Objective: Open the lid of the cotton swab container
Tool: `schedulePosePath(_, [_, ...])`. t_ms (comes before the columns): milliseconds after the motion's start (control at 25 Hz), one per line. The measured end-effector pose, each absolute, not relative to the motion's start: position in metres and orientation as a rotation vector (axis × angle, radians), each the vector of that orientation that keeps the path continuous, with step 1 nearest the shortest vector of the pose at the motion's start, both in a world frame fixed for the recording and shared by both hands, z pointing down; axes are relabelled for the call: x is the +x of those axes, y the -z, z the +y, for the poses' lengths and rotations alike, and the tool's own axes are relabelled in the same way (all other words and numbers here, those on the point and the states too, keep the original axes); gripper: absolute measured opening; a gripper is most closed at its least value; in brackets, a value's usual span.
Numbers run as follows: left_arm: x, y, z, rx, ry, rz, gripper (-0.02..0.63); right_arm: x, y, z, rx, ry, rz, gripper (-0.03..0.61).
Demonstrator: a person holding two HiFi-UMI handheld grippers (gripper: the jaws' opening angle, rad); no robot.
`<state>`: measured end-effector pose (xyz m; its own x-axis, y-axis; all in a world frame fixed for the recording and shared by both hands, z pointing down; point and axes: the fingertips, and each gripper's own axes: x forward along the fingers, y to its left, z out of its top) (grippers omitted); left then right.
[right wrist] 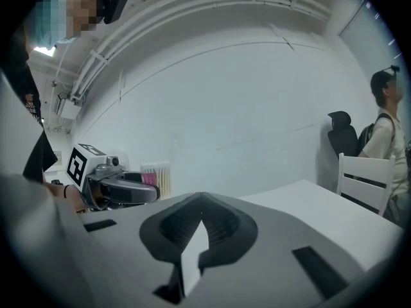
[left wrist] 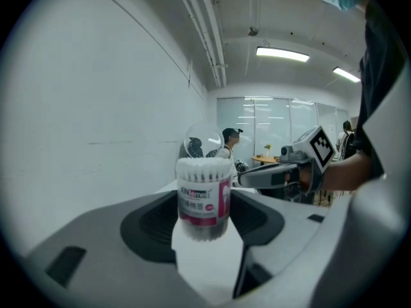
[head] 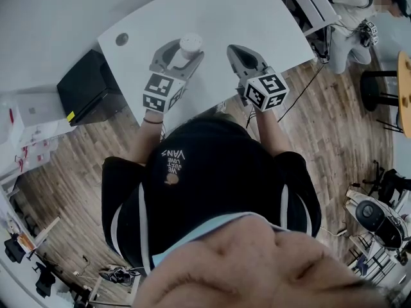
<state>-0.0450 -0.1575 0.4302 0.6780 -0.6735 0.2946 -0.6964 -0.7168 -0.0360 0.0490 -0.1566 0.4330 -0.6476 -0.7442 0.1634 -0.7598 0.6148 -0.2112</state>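
The cotton swab container (left wrist: 204, 197) is a clear tub with a pink label, packed with white swabs. It stands upright between the jaws of my left gripper (left wrist: 205, 226), which is shut on its lower part. Its clear round lid (left wrist: 204, 140) stands tipped up behind the swab tips. In the head view the container (head: 189, 45) sits in my left gripper (head: 185, 52) over the white table (head: 212, 11). My right gripper (head: 235, 50) hovers a little to the right of it, apart from the tub. Its jaws (right wrist: 192, 242) are shut with nothing between them.
The table has a round cable hole (head: 121, 39) at its left end. A black box (head: 87, 85) sits on the wooden floor left of the table. A white chair (head: 314, 2) and a seated person (head: 350, 5) are beyond the table's right end.
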Motion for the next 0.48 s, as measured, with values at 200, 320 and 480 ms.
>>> schedulePosePath(200, [-0.0474,-0.4318,-0.1602,2.803,-0.445,-1.145,0.256,0.0468,-0.4325,-0.1595,1.294,-0.404,-2.768,0.012])
schedulePosePath(320, [-0.0488,-0.4313,-0.1591,2.803,-0.444,-1.145,0.256,0.0453,-0.4318,-0.1588,1.294,-0.403,-2.766,0.012])
schedulePosePath(480, [-0.0502,-0.4301,-0.1595,2.802,-0.445,-1.149,0.256,0.0442,-0.4308,-0.1589,1.292,-0.402,-2.767,0.012])
